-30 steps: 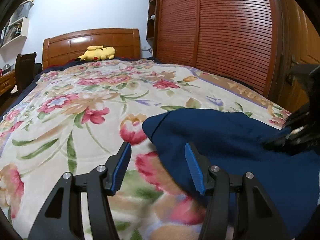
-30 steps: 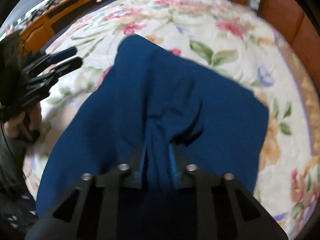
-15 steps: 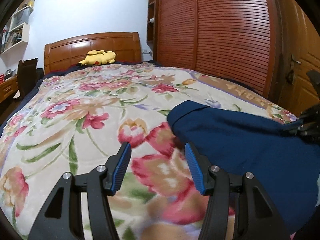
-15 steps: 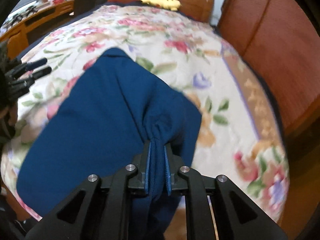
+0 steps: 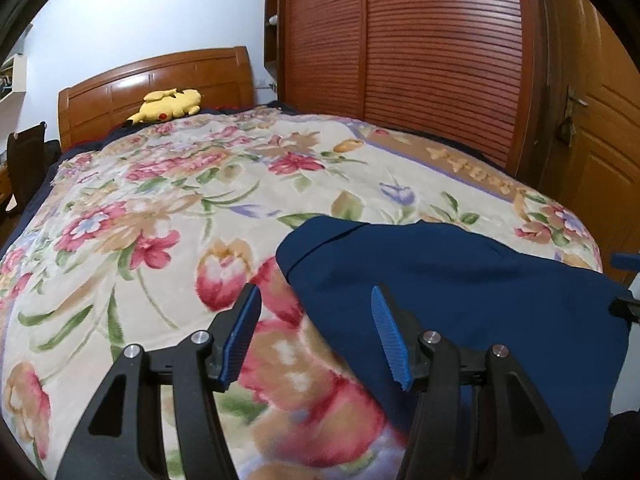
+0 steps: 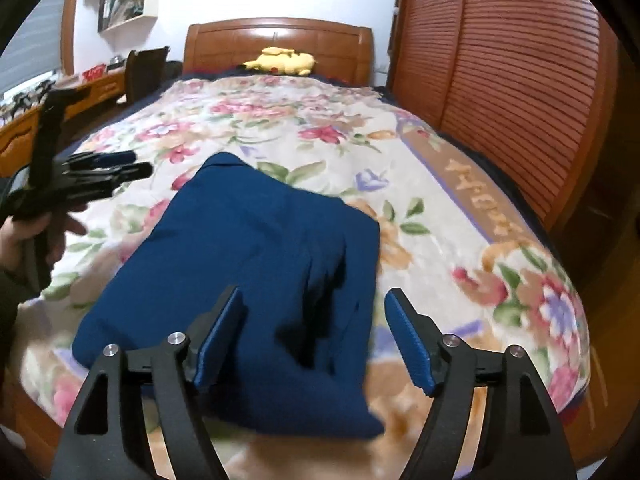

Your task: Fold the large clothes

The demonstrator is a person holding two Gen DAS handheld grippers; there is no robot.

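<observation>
A dark blue garment [image 6: 256,264] lies folded into a rough rectangle on the floral bedspread [image 6: 312,132], near the foot of the bed. It also shows in the left wrist view [image 5: 460,280] at the right. My right gripper [image 6: 312,336] is open and empty, just above the garment's near right corner. My left gripper [image 5: 316,336] is open and empty, over the bedspread [image 5: 160,216] at the garment's left edge. The left gripper also shows in the right wrist view [image 6: 108,172], held in a hand at the left.
A yellow plush toy [image 5: 168,106] lies by the wooden headboard [image 5: 156,80]. A slatted wooden wardrobe [image 5: 440,60] runs along the bed's right side, with a door [image 5: 600,140] beyond. A desk and chair [image 6: 140,68] stand left of the bed.
My right gripper has opened and let go of the blue garment, which now lies flat on the bed. It has pulled back. My left gripper stayed open and shifted slightly.
</observation>
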